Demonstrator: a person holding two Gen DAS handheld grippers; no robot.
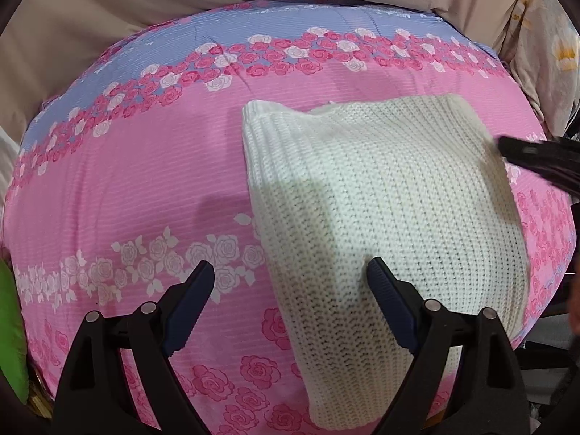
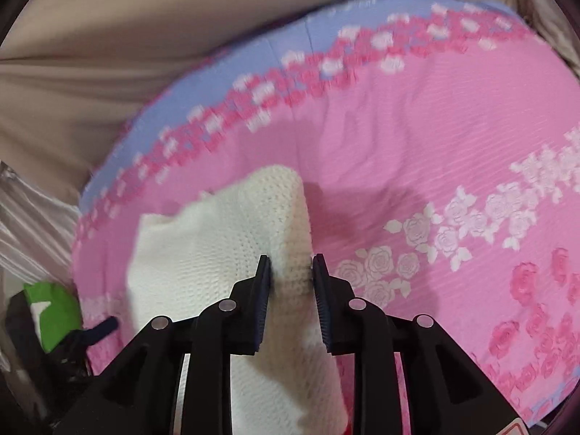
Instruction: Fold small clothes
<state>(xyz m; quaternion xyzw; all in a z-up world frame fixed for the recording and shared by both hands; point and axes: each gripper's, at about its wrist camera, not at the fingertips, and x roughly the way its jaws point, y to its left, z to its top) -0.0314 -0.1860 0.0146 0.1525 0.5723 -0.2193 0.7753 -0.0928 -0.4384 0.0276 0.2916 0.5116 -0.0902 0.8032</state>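
Note:
A cream knit garment [image 1: 384, 203] lies folded on a pink floral quilt [image 1: 145, 181]. My left gripper [image 1: 290, 272] is open and empty, hovering over the garment's near left edge. My right gripper [image 2: 291, 264] has its jaws partly closed around the garment's right edge [image 2: 293, 275], with knit fabric between the pads. The right gripper's fingers [image 1: 536, 159] show at the right edge of the left wrist view. The garment [image 2: 217, 253] looks blurred in the right wrist view.
The quilt [image 2: 417, 166] has bands of pink and white roses and a lilac strip at the far side. Beige fabric [image 1: 108, 18] lies behind it. A green object [image 2: 54, 308] sits at the quilt's left edge.

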